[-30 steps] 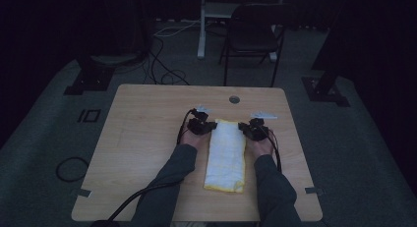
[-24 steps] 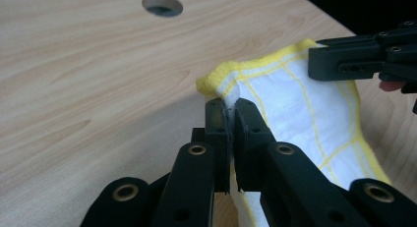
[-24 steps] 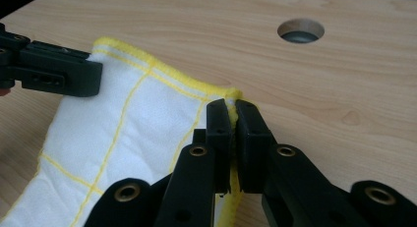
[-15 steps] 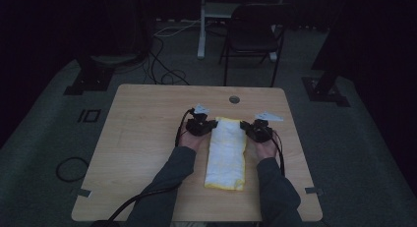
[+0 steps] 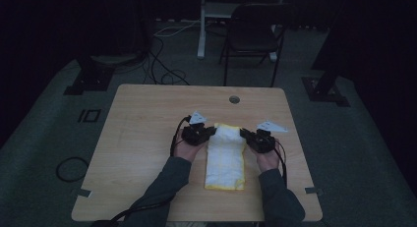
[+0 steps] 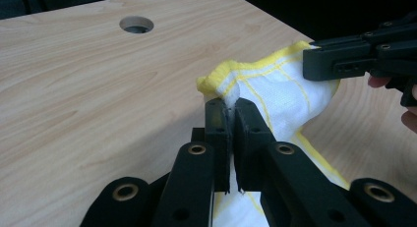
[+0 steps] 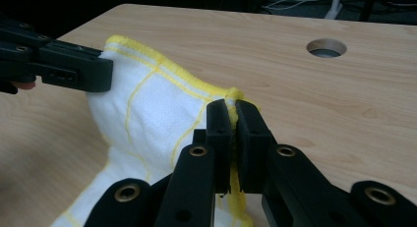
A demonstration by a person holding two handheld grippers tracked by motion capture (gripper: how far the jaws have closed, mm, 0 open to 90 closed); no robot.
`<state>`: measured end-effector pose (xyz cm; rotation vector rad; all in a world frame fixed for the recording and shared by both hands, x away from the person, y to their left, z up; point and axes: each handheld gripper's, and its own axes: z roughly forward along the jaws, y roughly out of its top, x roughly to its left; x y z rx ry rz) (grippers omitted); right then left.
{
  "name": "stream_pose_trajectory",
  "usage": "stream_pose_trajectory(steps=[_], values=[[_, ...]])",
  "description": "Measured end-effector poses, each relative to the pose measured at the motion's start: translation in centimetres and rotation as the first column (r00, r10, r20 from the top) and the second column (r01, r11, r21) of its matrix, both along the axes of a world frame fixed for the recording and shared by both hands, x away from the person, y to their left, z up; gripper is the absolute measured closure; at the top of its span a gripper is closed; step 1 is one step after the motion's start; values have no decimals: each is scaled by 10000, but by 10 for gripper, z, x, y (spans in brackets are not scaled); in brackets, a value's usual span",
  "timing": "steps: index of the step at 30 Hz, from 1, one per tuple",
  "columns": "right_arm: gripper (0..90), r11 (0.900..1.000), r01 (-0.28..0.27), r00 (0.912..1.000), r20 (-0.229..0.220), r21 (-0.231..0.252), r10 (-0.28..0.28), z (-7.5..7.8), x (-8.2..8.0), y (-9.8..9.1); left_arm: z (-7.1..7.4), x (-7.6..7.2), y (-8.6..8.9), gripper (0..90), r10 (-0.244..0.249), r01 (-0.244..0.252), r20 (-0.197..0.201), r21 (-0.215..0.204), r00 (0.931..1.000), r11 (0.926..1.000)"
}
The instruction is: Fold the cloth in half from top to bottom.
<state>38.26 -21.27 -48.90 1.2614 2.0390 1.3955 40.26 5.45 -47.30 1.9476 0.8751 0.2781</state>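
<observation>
- Nearest, two forearms in dark sleeves come in over the front edge of the bench (image 5: pixel 147 138), a pale wood-grain top with rounded corners.
- A white cloth (image 5: pixel 225 158) with yellow edging and thin yellow lines lies folded lengthwise on the bench right of centre; its near end rests flat, its far end is raised off the wood.
- Left claw (image 5: pixel 212 131) is clamped on the cloth's far left corner; in the left gripper view the jaws stand together with the yellow hem pinched between them.
- Right claw (image 5: pixel 243 133) is clamped on the far right corner; in the right gripper view (image 7: pixel 233 114) the hem shows between the closed jaws.
- Between the two claws the cloth sags slightly.
- Beyond, a round cable hole (image 5: pixel 234 99) sits near the bench's far edge.
- Farther off, the room is dim: grey floor, loose cables (image 5: pixel 162 70), a dark chair (image 5: pixel 253 38) and black stand bases at both sides.
</observation>
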Motion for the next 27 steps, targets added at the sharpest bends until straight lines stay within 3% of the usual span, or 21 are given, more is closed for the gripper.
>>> stream_pose_trajectory(steps=[9,19,24,27], values=[[861,9994,-335,9990,285,-85,337,6,-23,4,-1,-21,8,862,-69,69,19,-172,10000,9998],[862,9984,-561,9963,645,-123,568,20,-40,4,13,-40,12,860,-177,189,374,-337,9991,9993],[861,9966,-810,9959,398,-131,814,8,-56,5,1,-56,14,855,-337,340,324,-81,9989,9994],[861,9959,-864,9963,24,268,864,-6,-62,1,-10,-64,13,854,-427,429,108,-115,9990,9990]])
